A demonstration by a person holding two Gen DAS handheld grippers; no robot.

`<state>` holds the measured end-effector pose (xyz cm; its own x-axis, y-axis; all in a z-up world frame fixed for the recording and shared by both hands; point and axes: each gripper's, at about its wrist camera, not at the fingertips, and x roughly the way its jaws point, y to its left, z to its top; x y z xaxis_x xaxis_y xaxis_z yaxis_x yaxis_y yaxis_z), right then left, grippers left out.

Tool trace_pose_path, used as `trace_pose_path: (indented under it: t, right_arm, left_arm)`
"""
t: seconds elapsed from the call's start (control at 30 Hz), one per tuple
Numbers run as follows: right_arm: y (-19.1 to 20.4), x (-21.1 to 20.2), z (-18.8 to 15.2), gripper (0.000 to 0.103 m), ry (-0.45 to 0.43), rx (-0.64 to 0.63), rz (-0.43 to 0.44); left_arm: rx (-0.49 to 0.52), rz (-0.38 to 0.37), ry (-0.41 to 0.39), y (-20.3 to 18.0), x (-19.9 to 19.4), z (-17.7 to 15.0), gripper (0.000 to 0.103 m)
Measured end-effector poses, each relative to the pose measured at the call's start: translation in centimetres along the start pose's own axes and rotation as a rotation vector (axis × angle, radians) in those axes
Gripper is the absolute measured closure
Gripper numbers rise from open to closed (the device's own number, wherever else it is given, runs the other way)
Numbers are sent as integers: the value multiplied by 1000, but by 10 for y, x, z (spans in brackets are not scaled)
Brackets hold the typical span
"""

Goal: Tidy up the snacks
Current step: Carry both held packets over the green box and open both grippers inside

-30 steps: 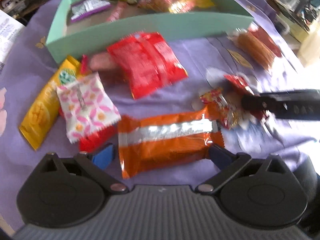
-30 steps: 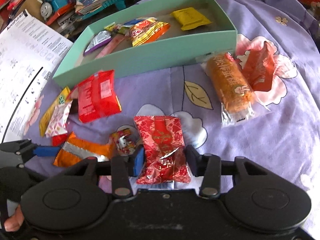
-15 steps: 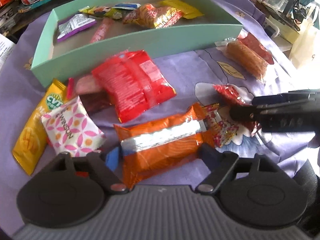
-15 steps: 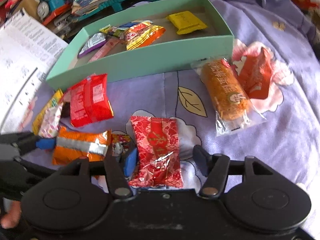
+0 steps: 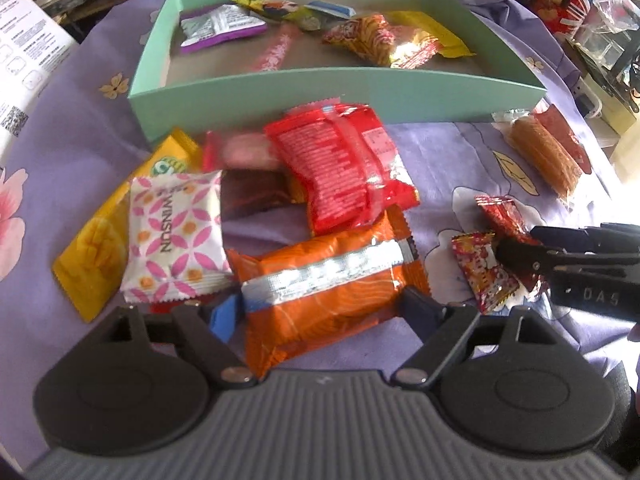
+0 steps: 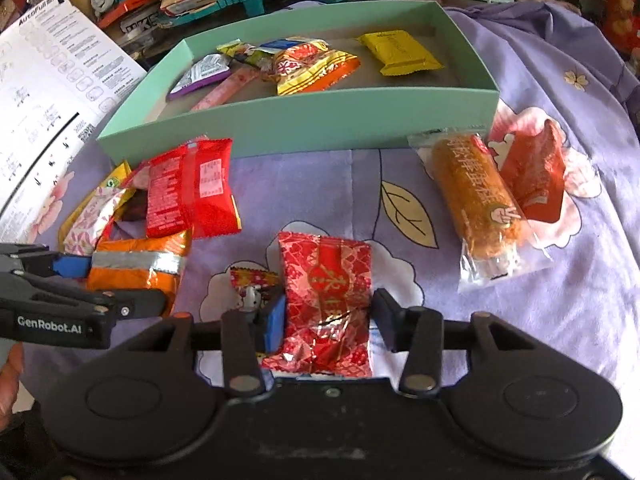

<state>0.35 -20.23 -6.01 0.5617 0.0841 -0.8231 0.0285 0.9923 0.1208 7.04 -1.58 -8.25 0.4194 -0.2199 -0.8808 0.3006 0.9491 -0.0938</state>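
**Left wrist view: two grippers closing on snack packets near the box**

Left gripper (image 5: 320, 312) straddles a crinkly orange foil packet with a silver band (image 5: 326, 280), fingers at both ends and apparently pressing it. Right gripper (image 6: 329, 316) is closing around a red patterned foil packet (image 6: 326, 292); whether its pads press yet, I cannot tell. Both packets lie on the purple flowered cloth (image 6: 580, 300), near the open mint-green cardboard box (image 5: 340, 94) at the far side, which already holds several snacks. Judgement: grip each packet across its middle, firmly but without crushing, lift clear of neighbouring wrappers, then carry over the box's near wall.
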Motion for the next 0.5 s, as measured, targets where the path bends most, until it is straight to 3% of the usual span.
trace_pose_path:
  t: [0.23, 0.5]
  right_arm:
    - [-18, -11, 3, 62, 3, 110, 66]
    - [-19, -34, 20, 62, -61, 125, 115]
  left_arm:
    - [42, -22, -41, -11, -17, 0, 23]
    - [22, -56, -105, -6, -53, 15, 23]
